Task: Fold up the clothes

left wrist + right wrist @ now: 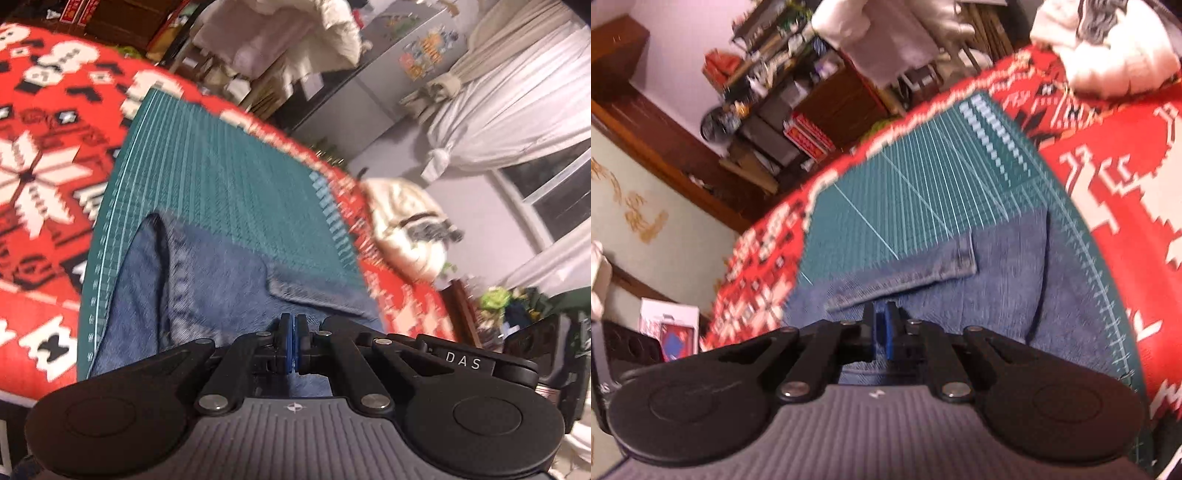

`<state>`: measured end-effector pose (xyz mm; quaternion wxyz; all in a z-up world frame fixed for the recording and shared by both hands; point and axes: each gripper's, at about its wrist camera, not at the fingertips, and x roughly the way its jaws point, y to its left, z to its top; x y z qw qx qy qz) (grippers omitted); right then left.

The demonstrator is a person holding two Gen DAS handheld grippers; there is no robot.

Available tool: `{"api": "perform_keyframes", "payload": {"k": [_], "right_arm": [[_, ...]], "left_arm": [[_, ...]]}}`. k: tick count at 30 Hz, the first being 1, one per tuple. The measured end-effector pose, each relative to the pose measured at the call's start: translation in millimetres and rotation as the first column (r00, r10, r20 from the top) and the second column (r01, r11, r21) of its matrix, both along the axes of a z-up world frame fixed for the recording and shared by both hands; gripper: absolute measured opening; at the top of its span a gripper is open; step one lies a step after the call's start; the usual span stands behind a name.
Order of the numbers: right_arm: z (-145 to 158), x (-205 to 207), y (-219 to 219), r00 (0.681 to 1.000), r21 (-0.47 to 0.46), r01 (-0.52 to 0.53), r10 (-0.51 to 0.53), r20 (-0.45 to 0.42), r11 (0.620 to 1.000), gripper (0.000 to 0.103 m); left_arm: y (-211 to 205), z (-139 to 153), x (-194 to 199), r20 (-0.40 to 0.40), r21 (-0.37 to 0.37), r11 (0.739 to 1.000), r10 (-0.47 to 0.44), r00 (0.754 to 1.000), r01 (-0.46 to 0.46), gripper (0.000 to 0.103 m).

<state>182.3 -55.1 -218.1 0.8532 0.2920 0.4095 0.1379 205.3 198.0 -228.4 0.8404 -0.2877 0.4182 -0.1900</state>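
Two tools work on one pair of blue jeans (207, 280) lying on a green mat (229, 166) over a red patterned cloth (40, 147). From the left wrist, the left tool (294, 345) is pressed together just over the denim, maybe pinching it; the jeans stretch away ahead. From the right wrist, the right tool (880, 332) looks nearly closed above the hem (908, 275), with messy shelves (783, 103) behind.

White-curtained window (546, 184), pale fridge (399, 74), cluttered dark wooden shelves (798, 110).
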Motion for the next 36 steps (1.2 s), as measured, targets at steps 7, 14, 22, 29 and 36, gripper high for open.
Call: {"api": "perform_keyframes", "payload": {"k": [7,14,22,29,36], "right_arm": [[-5,-4,5,0.999,-0.054,-0.028,0.029,0.02,0.998,0.0],[-5,-15,-33,0.994,0.008,0.1,-0.099,-0.038,0.995,0.0],[-10,-25,-62,0.973,0.049,0.221,-0.217,-0.077,0.974,0.0],[10,-29,-62,0.976,0.076,0.217,-0.217,-0.012,0.973,0.005],[25,-27,-11,1.0,0.074,0.012,-0.012,-0.002,0.997,0.007]], "left_arm": [[-6,-2,-2,0.009,0.055,0.998,-0.015,1.0,0.015,0.003],[0,-4,-1,-0.013,0.024,1.0,-0.009,1.0,0.009,0.003],[4,-5,0,-0.023,0.008,1.0,-0.009,1.0,0.009,0.003],[7,1,-3,-0.027,-0.007,1.0,0.005,1.0,-0.005,0.001],[5,8,-16,-0.051,-0.08,0.996,-0.034,0.998,0.03,0.001]]}}
